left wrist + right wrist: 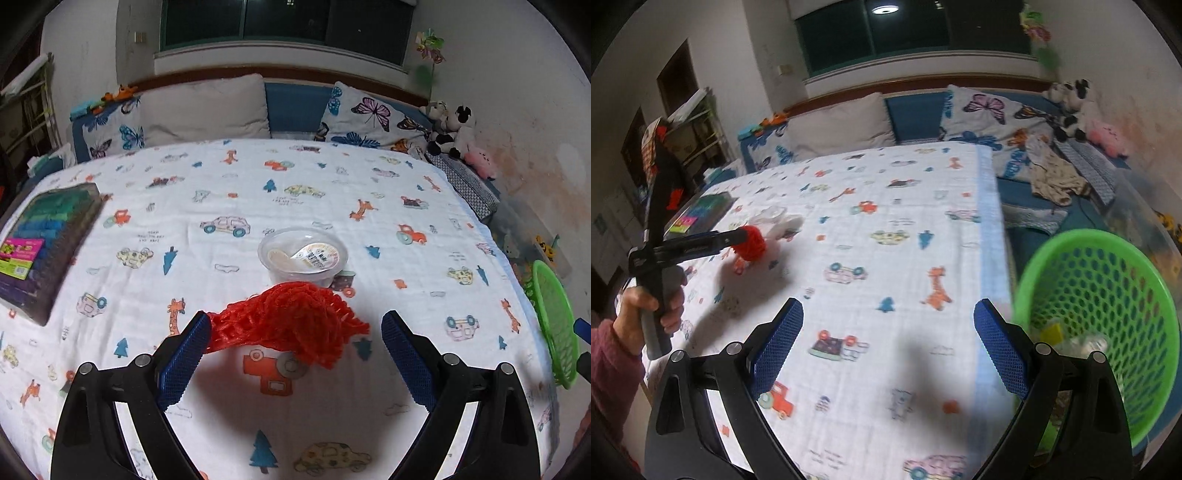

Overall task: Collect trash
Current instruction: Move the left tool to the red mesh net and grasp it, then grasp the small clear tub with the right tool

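Centre of left wrist frame: red mesh net (pixel 291 319) between left tongs (pixel 295 347), spread wide, net brushing left pad, not pinched; light, soft, snaggy, take bunched middle. Right tongs (pixel 888 345) released, empty, green basket (pixel 1108 314) at right edge
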{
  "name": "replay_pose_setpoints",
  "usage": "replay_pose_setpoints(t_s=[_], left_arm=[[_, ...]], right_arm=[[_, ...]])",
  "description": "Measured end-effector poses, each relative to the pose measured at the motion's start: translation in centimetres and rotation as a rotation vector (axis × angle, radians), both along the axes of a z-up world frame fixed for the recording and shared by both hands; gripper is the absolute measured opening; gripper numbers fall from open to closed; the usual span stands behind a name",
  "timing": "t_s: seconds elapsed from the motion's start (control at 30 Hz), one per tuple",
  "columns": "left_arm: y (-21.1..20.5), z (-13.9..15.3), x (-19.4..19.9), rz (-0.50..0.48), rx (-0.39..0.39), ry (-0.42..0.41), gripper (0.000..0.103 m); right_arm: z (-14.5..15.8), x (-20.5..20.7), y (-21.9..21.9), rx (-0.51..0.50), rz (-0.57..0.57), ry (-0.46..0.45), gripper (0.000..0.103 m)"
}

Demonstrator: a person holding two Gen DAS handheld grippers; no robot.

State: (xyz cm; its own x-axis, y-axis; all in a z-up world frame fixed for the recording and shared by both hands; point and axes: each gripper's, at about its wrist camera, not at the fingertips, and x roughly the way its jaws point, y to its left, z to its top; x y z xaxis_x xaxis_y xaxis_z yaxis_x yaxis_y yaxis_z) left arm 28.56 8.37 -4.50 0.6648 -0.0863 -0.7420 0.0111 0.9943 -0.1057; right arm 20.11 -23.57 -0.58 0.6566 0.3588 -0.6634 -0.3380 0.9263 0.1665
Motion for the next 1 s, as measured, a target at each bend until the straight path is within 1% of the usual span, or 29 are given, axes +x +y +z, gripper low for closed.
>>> replay_pose_setpoints(t_s=[0.1, 0.17, 0.23, 0.27, 0.33, 0.37, 0.47, 0.53, 0.63, 0.73, 1.0], left_arm=[[0.5, -0.7, 0.5, -0.002, -0.016, 0.019, 0.090], [0.7, -1.1, 0.7, -0.011, -0.028, 0.029, 0.083], [0.8, -1.3, 0.7, -0.030, -0.040, 0.033, 0.071], [0.8, -1.3, 0.6, -0.037, -0.044, 0.031, 0.070], [0.8, -1.2, 0.5, -0.048, -0.038, 0.027, 0.059], [0.8, -1.2, 0.4, -0.058, -0.038, 0.027, 0.056], [1.0, -1.1, -0.1, -0.066, -0.034, 0.020, 0.043], [1.2, -0.8, -0.5, -0.071, -0.046, 0.015, 0.036], [1.7, -0.2, -1.2, -0.071, -0.054, 0.004, 0.031], [2.3, 0.2, -1.9, -0.063, -0.058, -0.005, 0.029], [5.6, 2.7, -4.9, -0.016, -0.104, -0.061, 0.029]], right_arm=[[-0.1, 0.6, 1.0, -0.005, 0.017, 0.006, 0.093], [-0.2, 0.9, 1.7, -0.012, 0.028, 0.009, 0.093], [-0.3, 1.3, 2.5, -0.017, 0.040, 0.013, 0.093], [-0.4, 1.4, 2.8, -0.020, 0.044, 0.015, 0.093], [-0.6, 2.0, 3.6, -0.023, 0.057, 0.024, 0.093], [-0.7, 2.2, 3.9, -0.022, 0.062, 0.028, 0.093], [-0.7, 2.7, 5.0, -0.018, 0.082, 0.036, 0.093], [-0.8, 3.0, 5.7, -0.017, 0.096, 0.040, 0.093], [-0.9, 3.6, 7.2, -0.021, 0.119, 0.045, 0.093], [-1.0, 4.3, 8.5, -0.026, 0.141, 0.047, 0.093], [-1.3, 6.7, 13.1, -0.032, 0.209, 0.058, 0.093]])
